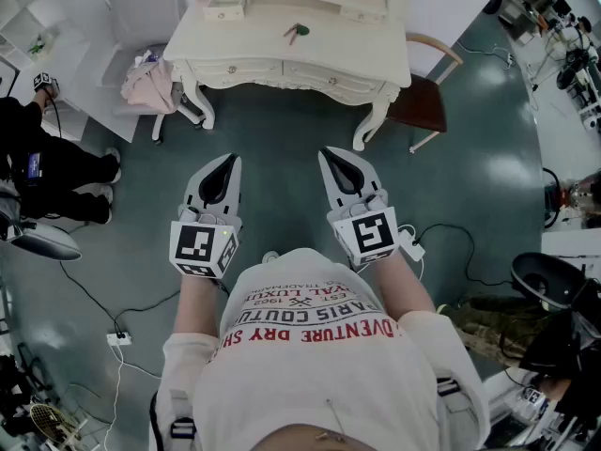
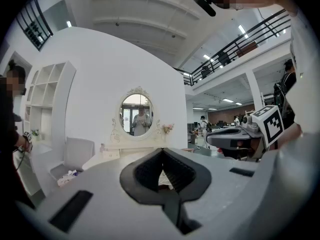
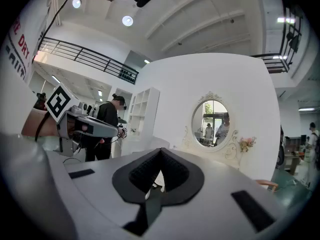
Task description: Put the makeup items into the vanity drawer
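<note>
Grey L gripper (image 1: 228, 163) & R gripper (image 1: 331, 155), both closed, empty, level, parallel, facing vanity (image 1: 244, 47)

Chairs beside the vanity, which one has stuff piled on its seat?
The pale upholstered chair left of the vanity: a pink bundle sits on it. The wooden chair on the right has a bare dark-red seat.

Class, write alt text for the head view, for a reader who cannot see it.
Seen from above, a person holds the left gripper and right gripper, both shut and empty, over a teal floor, pointing toward a white vanity table ahead. A small green and red item lies on its top; a chair stands at its right.
</note>
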`<state>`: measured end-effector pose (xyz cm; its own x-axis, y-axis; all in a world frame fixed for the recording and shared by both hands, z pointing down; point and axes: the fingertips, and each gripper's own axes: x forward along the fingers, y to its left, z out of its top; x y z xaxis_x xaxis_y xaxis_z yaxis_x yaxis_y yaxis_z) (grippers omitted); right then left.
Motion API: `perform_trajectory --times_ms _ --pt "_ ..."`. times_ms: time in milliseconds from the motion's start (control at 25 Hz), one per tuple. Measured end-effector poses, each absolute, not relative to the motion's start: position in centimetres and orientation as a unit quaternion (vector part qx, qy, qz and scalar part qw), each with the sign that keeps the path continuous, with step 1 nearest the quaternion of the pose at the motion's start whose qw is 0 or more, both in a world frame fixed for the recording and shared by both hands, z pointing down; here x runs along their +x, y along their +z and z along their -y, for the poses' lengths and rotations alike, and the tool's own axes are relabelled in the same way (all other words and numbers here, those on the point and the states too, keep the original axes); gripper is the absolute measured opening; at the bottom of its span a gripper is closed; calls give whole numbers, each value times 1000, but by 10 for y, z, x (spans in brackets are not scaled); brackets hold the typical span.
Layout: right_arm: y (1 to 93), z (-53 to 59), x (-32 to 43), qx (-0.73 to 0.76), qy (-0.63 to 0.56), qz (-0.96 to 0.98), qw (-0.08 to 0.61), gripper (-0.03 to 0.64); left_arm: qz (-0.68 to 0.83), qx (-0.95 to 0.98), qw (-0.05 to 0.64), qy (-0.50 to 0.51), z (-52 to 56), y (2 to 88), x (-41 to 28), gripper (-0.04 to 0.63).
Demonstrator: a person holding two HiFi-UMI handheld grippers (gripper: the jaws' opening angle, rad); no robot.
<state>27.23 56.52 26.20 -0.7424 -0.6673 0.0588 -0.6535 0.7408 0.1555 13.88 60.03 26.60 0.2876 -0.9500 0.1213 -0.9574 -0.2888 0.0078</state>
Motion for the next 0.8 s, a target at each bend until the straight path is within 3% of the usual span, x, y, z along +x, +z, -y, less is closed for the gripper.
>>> perform_trajectory --times_ms 800 --pt "296 -561 205 373 -30 923 90 -2 592 801 65 52 -604 294 57 8"
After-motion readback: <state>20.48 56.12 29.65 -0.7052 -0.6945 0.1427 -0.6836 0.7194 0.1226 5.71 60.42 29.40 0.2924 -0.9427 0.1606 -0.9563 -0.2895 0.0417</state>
